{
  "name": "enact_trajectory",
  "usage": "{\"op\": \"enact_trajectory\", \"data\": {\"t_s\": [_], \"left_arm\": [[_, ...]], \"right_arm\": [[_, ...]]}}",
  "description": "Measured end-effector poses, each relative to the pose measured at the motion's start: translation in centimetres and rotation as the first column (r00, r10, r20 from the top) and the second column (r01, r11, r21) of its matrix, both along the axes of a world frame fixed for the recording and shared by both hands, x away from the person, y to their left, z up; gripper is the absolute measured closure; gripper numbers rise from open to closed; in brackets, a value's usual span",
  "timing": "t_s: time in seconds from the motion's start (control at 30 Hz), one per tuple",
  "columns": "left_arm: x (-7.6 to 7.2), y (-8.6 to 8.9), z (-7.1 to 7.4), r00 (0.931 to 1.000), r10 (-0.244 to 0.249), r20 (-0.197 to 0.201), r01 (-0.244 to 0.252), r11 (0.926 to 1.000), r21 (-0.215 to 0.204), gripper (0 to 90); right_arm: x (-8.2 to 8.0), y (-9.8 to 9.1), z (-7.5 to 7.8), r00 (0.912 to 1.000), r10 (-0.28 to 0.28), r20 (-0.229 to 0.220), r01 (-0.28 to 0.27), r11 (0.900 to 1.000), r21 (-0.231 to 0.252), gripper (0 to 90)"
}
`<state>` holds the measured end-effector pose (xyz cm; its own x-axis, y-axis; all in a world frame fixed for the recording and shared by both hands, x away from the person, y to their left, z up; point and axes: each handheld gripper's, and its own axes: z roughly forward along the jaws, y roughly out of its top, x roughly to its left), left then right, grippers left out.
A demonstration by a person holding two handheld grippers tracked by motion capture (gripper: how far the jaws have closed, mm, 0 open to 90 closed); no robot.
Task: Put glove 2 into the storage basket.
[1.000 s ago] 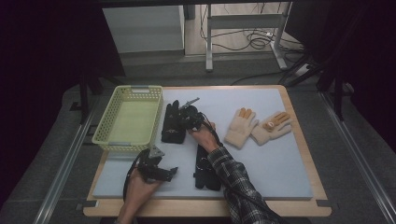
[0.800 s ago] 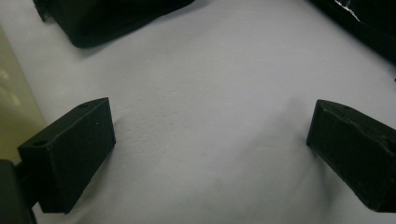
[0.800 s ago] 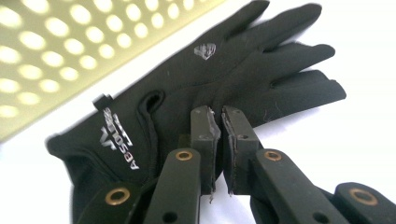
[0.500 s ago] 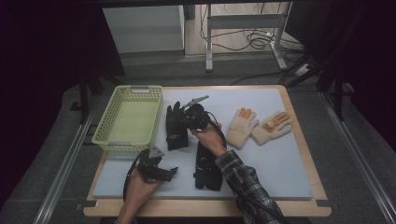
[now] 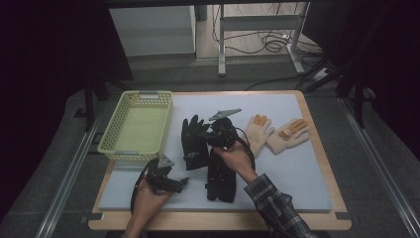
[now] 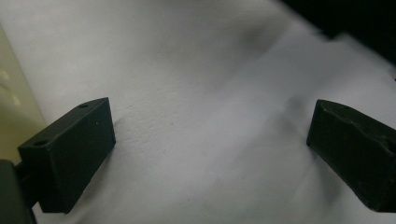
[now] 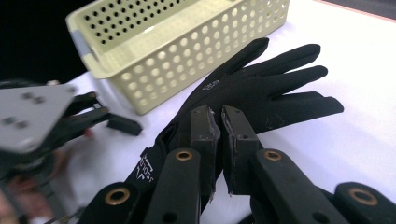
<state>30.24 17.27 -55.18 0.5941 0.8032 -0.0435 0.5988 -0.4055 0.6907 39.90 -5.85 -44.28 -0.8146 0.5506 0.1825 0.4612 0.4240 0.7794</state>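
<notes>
Beside the empty yellow basket, we hold our right gripper, jaws nearly closed on nothing, over one black glove, left gripper jaws wide; all four gloves lie on the worktop, none sorted.

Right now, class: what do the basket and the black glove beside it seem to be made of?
The basket looks like pale yellow moulded plastic: rigid walls pierced with even rows of round holes, slightly glossy. The black glove looks like soft matte fabric, probably synthetic knit: it lies limp and creased, with small printed markings.
</notes>
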Motion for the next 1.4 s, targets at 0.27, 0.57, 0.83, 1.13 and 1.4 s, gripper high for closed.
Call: {"op": "enact_trajectory", "data": {"t_s": [0.27, 0.57, 0.83, 1.13, 1.4], "left_arm": [[0.0, 0.0, 0.0, 1.0, 0.001, 0.0, -0.001, 1.0, -0.001, 1.3], [0.0, -0.1, 0.0, 1.0, 0.005, 0.0, -0.005, 1.0, -0.007, 1.3], [0.0, 0.0, 0.0, 1.0, 0.005, -0.001, -0.005, 1.0, -0.006, 1.3], [0.0, 0.0, 0.0, 1.0, 0.003, -0.001, -0.003, 1.0, -0.002, 1.3], [-0.3, 0.2, 0.2, 1.0, 0.0, -0.007, 0.0, 1.0, 0.003, 2.3]], "right_arm": [[-3.7, -3.8, 0.7, 0.9988, -0.042, -0.023, 0.043, 0.9989, 0.022, 83.0], [-6.9, -7.4, -0.3, 0.9941, -0.106, -0.023, 0.107, 0.994, 0.026, 83.0], [-7.7, -8.2, -4.3, 0.9872, -0.159, -0.018, 0.159, 0.9873, -0.01, 81.1], [-8.2, -9.3, -5.7, 0.9873, -0.151, 0.048, 0.155, 0.9838, -0.09, 51.2], [-9.0, -11.9, -5.4, 0.9863, -0.155, 0.057, 0.16, 0.9811, -0.109, 75.8]]}}
